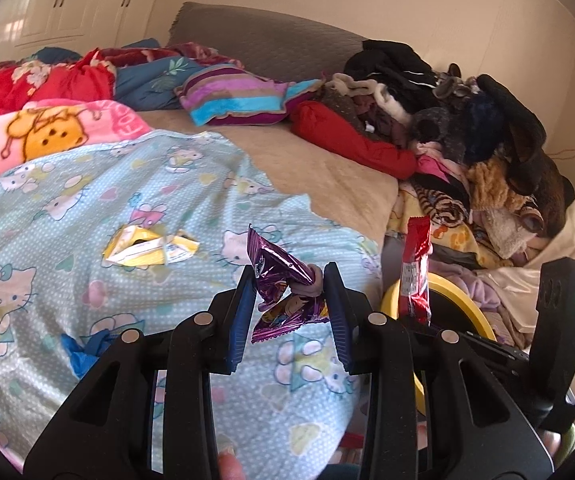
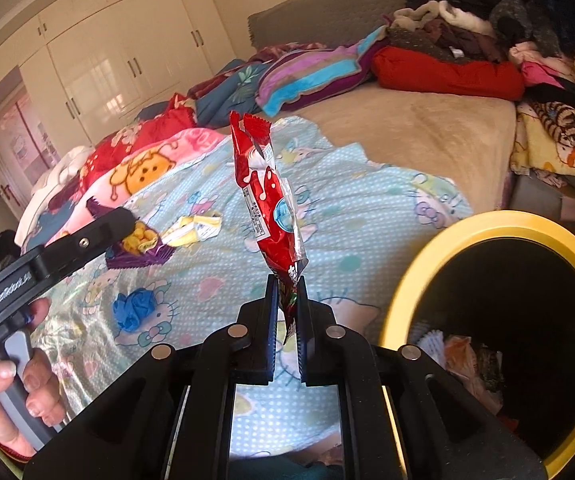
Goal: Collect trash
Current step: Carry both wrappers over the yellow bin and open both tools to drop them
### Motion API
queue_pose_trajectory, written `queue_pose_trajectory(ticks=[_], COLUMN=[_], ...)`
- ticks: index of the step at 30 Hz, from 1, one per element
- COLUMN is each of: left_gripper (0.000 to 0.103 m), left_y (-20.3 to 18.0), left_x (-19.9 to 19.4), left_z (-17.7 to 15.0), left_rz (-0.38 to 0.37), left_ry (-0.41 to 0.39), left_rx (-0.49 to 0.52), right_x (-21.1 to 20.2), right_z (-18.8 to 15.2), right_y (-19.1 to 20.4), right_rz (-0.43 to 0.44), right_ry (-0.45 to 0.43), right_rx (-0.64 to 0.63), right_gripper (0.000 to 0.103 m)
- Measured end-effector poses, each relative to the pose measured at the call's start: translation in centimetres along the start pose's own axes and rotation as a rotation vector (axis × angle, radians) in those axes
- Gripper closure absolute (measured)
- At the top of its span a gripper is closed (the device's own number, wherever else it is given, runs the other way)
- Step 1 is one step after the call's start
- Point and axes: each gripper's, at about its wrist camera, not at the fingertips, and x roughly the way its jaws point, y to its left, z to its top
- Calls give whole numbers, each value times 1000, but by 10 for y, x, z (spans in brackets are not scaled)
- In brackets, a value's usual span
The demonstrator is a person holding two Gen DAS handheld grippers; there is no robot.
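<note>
My left gripper (image 1: 289, 280) is shut on a crumpled purple snack wrapper (image 1: 283, 284) and holds it above the Hello Kitty quilt (image 1: 87, 208). My right gripper (image 2: 287, 292) is shut on the lower end of a red wrapper (image 2: 267, 196), which stands upright just left of the yellow-rimmed trash bin (image 2: 499, 228). The red wrapper (image 1: 415, 268) and bin rim (image 1: 391, 292) also show in the left wrist view. A yellow-white wrapper (image 1: 147, 246) and a crumpled blue scrap (image 1: 83, 348) lie on the quilt; both show in the right wrist view, wrapper (image 2: 195, 228), scrap (image 2: 133, 308).
The bin holds several pieces of trash (image 2: 459, 356). A clothes pile (image 1: 467, 120) fills the bed's right side. A striped pillow (image 1: 231, 96) and red and pink blankets (image 1: 47, 120) lie at the back. White wardrobes (image 2: 107, 60) stand behind.
</note>
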Motion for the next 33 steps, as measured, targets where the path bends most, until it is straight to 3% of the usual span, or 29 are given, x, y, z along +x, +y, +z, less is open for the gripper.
queue_pose_trajectory(ticks=[33], left_gripper=[75], left_y=[-104], left_x=[16], left_z=[-21], left_rz=[-168], left_ry=[57], left_rx=[167], right_x=[-50], right_z=[-12], right_y=[-120], right_rz=[-189], right_ry=[-22], right_rx=[245], right_gripper=[95])
